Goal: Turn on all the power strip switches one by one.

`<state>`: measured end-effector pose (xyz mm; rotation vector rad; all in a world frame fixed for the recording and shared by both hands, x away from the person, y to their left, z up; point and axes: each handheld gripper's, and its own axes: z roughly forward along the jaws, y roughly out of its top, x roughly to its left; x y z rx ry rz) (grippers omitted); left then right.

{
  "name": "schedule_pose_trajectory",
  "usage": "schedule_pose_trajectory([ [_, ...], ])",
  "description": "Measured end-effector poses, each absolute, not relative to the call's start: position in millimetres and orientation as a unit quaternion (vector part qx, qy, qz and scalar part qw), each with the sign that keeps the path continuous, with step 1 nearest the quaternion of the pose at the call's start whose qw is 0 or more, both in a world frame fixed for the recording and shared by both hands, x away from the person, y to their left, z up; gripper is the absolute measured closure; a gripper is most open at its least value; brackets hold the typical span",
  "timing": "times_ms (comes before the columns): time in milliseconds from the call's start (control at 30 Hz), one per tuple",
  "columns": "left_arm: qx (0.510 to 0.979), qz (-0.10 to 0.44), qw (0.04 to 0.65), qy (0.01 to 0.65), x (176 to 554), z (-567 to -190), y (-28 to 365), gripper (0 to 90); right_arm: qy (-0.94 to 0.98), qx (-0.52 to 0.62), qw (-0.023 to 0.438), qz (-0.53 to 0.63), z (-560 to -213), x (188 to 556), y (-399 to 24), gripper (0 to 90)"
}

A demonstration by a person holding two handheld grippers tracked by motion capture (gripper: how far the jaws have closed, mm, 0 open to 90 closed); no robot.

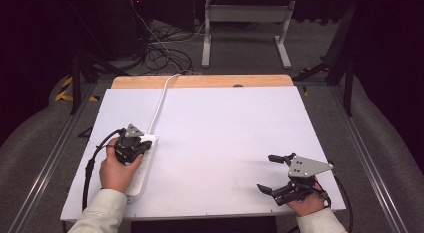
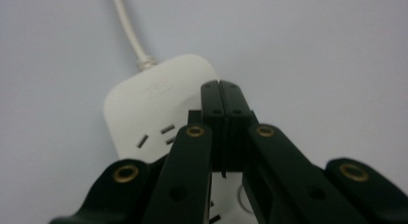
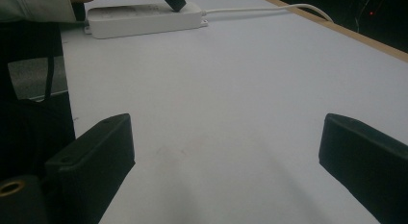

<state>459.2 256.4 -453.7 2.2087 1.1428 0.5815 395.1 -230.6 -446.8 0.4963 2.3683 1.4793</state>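
A white table (image 1: 210,143) carries a white power strip (image 1: 142,165) near its left front edge. The left gripper (image 1: 142,145), jaws pressed together on nothing, sits directly over the strip's cord end. The right gripper (image 1: 270,173) rests well apart, jaws spread.

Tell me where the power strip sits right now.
In the high view the white power strip lies near the table's front left edge, under the shut left gripper, its cord running toward the far edge.
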Motion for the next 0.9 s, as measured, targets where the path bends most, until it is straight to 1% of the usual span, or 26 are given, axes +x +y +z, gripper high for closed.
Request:
schedule_pose_trajectory([
  [33,0.827,0.234,0.286,0.423,455.5,-451.8,254.8,90.0,0.825,0.174,0.153,0.516,-446.6,395.3,-231.2,5.5],
  [67,0.826,0.238,0.288,0.422,453.3,-448.8,254.9,90.0,0.824,0.175,0.153,0.517,-446.7,395.8,-232.0,5.5],
  [300,0.811,0.24,0.344,0.407,437.8,-426.6,259.7,89.9,0.824,0.175,0.153,0.516,-447.0,396.1,-231.9,5.5],
  [333,0.806,0.237,0.359,0.407,435.2,-423.0,261.3,85.4,0.824,0.175,0.154,0.516,-446.9,395.9,-232.1,5.4],
  [367,0.801,0.234,0.372,0.406,432.7,-419.6,263.2,70.4,0.824,0.176,0.154,0.516,-446.9,395.7,-232.3,5.5],
  [500,0.788,0.227,0.409,0.401,420.5,-409.0,269.3,60.6,0.824,0.176,0.154,0.516,-446.8,395.8,-232.0,5.5],
  [733,0.756,0.244,0.469,0.386,399.2,-395.8,281.0,40.2,0.823,0.176,0.155,0.517,-446.9,396.0,-233.0,5.4],
  [900,0.75,0.254,0.477,0.382,386.8,-398.9,285.1,32.4,0.823,0.176,0.155,0.517,-446.5,395.7,-233.0,5.5],
])
